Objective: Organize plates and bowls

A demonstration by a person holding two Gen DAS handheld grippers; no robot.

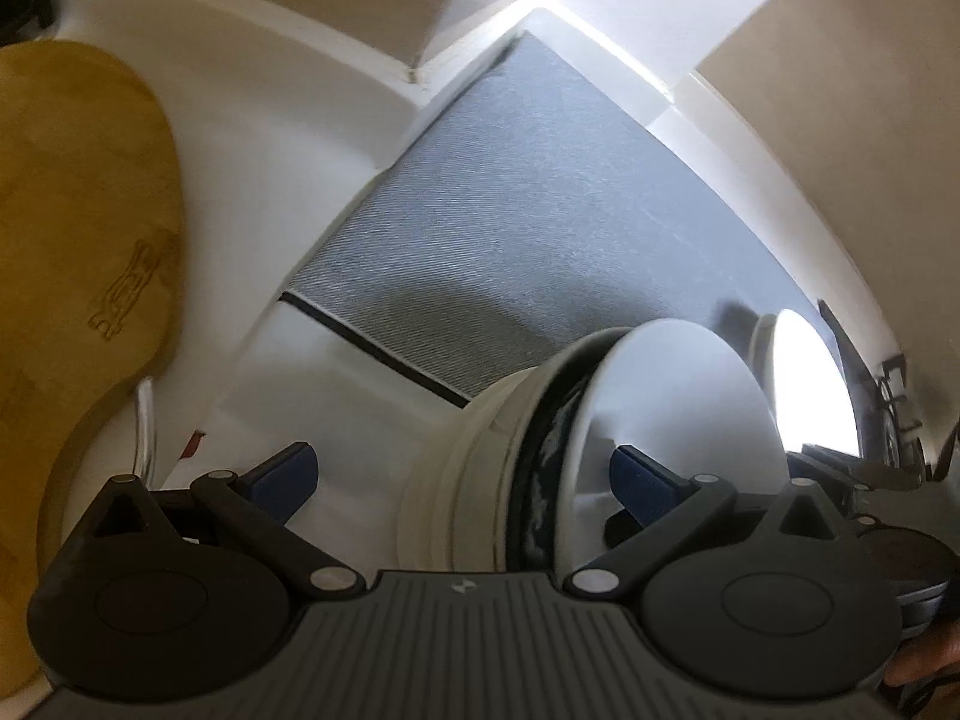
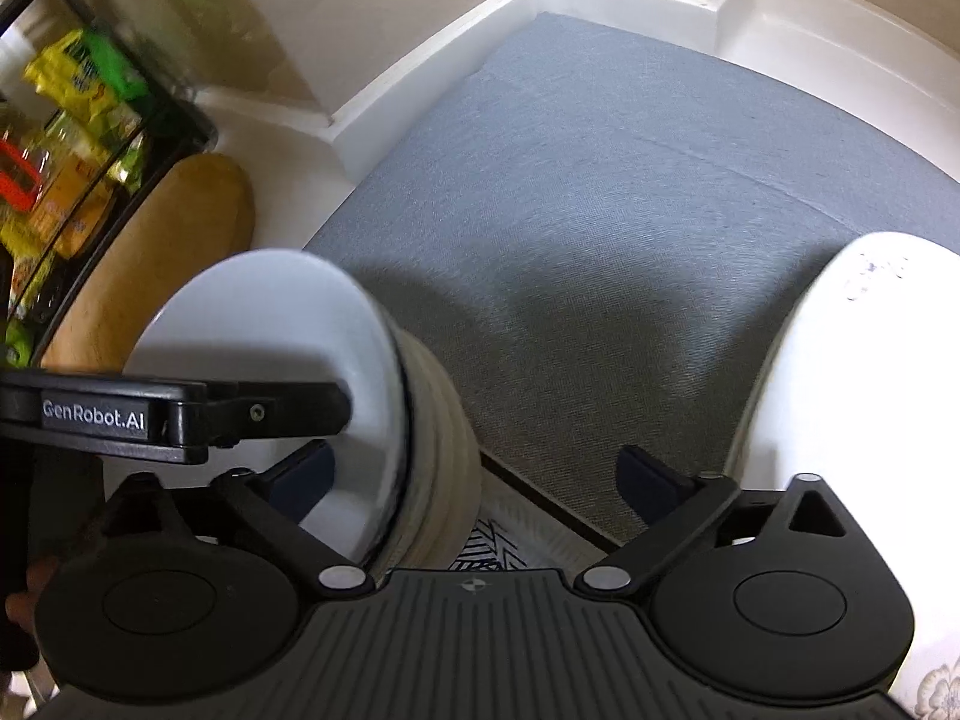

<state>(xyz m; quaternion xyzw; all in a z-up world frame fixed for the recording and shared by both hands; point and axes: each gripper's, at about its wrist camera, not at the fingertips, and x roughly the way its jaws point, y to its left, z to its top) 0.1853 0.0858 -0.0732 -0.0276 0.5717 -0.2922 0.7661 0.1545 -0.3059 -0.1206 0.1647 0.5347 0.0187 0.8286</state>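
Left claw gapes (nothing gripped) around stacked bowls.

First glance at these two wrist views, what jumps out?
The stack of bowls and plates, topped by a white dish, low and left in the right wrist view, beside the grey carpet. Both the left gripper and the right gripper stand open, holding nothing. A wooden board fills the left wrist view's left edge.

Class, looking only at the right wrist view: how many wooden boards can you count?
1. The wooden board lies at left, beside the dark shelf rack and behind the stacked dishes. Others may be hidden.
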